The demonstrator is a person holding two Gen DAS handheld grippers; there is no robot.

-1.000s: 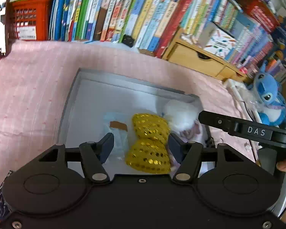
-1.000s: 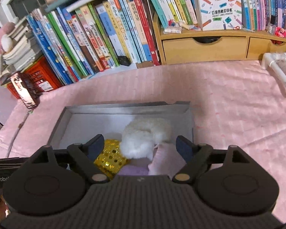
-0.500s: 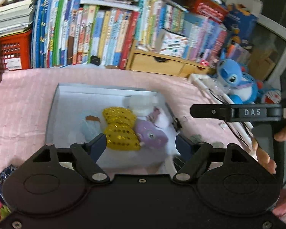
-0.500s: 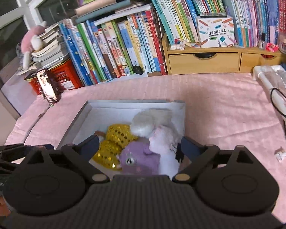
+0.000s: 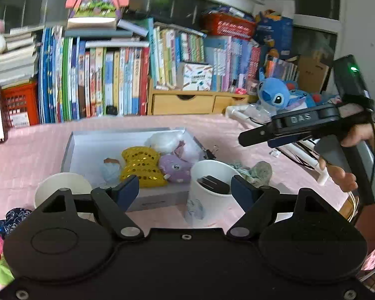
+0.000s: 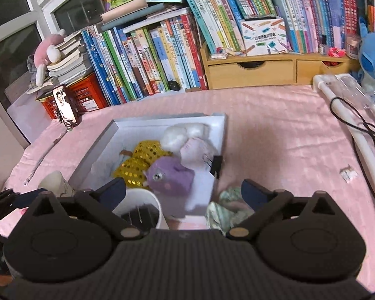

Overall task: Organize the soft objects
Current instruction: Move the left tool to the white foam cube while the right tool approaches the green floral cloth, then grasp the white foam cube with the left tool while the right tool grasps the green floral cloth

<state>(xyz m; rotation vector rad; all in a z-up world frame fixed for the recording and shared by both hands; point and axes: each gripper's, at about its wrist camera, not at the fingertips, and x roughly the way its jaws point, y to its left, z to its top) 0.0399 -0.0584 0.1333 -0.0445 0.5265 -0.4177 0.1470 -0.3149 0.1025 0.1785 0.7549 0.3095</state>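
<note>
A shallow grey box (image 5: 70, 147) (image 6: 167, 121) lies on the pink cloth. In it are a yellow sequin bow (image 5: 141, 166) (image 6: 137, 161), a purple plush (image 5: 173, 167) (image 6: 171, 177), a white fluffy ball (image 5: 162, 141) (image 6: 180, 135), a pale pink plush (image 6: 197, 152) and a light blue piece (image 5: 110, 171). A crumpled greenish cloth (image 5: 258, 171) (image 6: 223, 211) lies outside the box, on its near right. My left gripper (image 5: 185, 190) hangs open and empty, well back from the box. My right gripper (image 6: 183, 191), also back from it, has its jaws opening with nothing between them.
Two white paper cups (image 5: 60, 191) (image 5: 210, 187) stand in front of the box; the right one (image 6: 140, 207) holds dark items. A black clip (image 6: 217, 165) sits on the box's right wall. Books, a wooden drawer unit (image 6: 252, 72) and a blue plush (image 5: 275, 95) line the back. White cables (image 6: 357, 130) run along the right.
Both grippers have drawn back from the box and their jaws have widened. The left view has rolled level. The cups and the crumpled cloth have come into view.
</note>
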